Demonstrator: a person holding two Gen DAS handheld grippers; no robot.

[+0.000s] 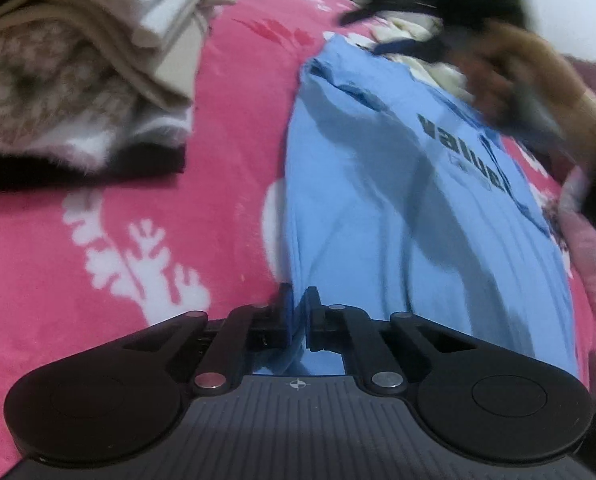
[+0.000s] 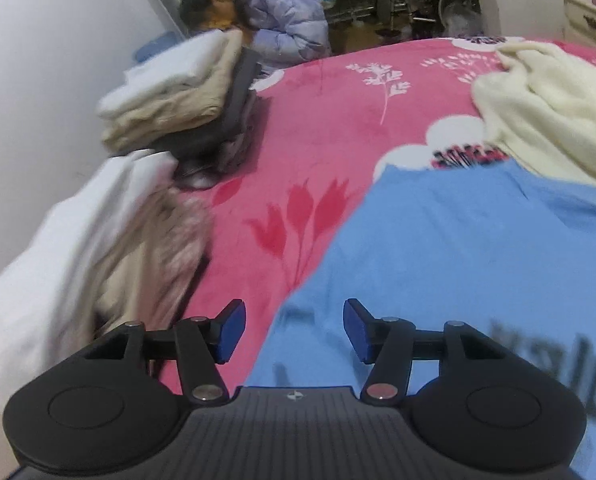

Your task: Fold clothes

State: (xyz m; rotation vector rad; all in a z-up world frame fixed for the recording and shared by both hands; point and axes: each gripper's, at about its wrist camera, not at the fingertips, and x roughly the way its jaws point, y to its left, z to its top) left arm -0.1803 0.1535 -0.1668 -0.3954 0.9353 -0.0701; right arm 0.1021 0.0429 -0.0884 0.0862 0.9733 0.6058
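- Left wrist view: the left hand-held gripper (image 1: 296, 300) has its two fingers pressed together on the near edge of the blue shirt (image 1: 398, 200). A bit of blue cloth sits pinched between them.
- The blue shirt lies on the pink bed cover (image 1: 117, 240). It looks long and narrow here, with dark letters near its right side. It still has bumps and wrinkles.
- To the left, a stack of folded clothes (image 1: 77, 60) rests on the bed, apart from the shirt. Those look done already.
- At the far end of the shirt the other gripper and the person's hand show only as a dark blur, so what they do there cannot be told from this view.
- Right wrist view: the right hand-held gripper (image 2: 293, 330) has its fingers spread wide. It holds nothing. It hovers over the left edge of the blue shirt (image 2: 458, 260), with one finger above the pink bed cover (image 2: 318, 120) and one above the shirt.
- A cream fluffy garment (image 2: 546, 112) lies loose at the far right, touching the shirt's far edge. It is not folded yet.
- Folded piles (image 2: 169, 100) sit at the left by the wall.
- A person in a purple coat (image 2: 281, 12) crouches past the bed.
- The job looks partway done: some clothes are stacked, the blue shirt is being folded, and the cream one waits.
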